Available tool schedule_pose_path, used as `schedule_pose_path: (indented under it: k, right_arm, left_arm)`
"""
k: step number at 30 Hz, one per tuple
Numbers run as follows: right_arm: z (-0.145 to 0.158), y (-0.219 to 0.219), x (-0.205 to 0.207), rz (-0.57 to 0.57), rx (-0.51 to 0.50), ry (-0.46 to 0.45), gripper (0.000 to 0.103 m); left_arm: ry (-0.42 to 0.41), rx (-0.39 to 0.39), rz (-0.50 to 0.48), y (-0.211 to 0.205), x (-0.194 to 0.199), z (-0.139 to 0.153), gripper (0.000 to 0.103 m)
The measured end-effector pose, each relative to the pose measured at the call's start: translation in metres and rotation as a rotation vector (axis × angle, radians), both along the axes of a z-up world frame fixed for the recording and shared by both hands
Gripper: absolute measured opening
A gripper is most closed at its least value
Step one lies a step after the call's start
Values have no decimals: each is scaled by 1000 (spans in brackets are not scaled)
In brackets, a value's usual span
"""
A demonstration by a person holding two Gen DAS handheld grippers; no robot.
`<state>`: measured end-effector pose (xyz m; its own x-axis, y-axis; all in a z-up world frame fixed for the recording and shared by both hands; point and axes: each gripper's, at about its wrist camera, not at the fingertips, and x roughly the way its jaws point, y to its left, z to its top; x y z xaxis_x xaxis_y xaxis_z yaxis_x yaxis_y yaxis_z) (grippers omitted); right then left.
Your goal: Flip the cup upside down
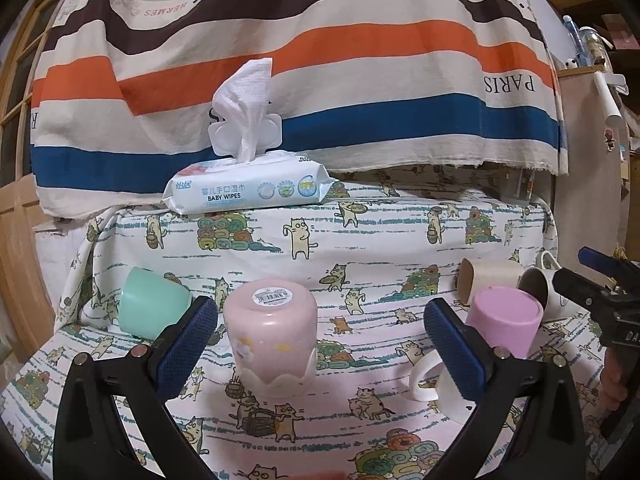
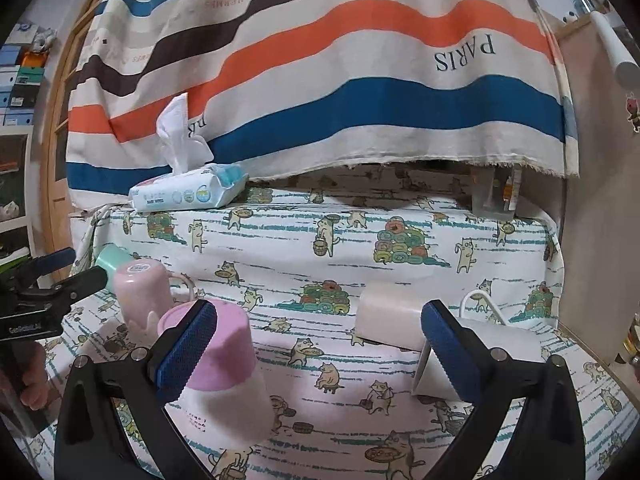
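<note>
A pale pink cup (image 1: 271, 340) stands upside down on the cat-print cloth, its barcode sticker on top, between the wide-apart fingers of my left gripper (image 1: 320, 344), which is open and empty. It also shows in the right wrist view (image 2: 142, 292). A pink-and-white cup (image 2: 224, 372) stands upside down behind my right gripper's left finger. A white mug (image 2: 440, 376) and a beige cup (image 2: 386, 320) lie on their sides. My right gripper (image 2: 320, 350) is open and empty. A mint cup (image 1: 154, 304) lies on its side at the left.
A pack of baby wipes (image 1: 248, 190) sits on the raised ledge at the back, under a striped hanging cloth (image 1: 320, 60). The right gripper (image 1: 604, 292) shows at the right edge of the left wrist view. A wooden door frame stands at the left.
</note>
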<state>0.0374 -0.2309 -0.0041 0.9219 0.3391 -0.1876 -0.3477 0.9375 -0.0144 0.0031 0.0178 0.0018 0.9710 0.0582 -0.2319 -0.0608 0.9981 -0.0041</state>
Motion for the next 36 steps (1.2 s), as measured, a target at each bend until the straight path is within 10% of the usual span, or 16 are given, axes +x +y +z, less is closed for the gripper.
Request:
schedule_pose_path:
  k: [36]
  right_arm:
    - [0,-2,-2,-11,-1,4,103]
  left_arm:
    - [15,1,-8,-3,1,-2,102]
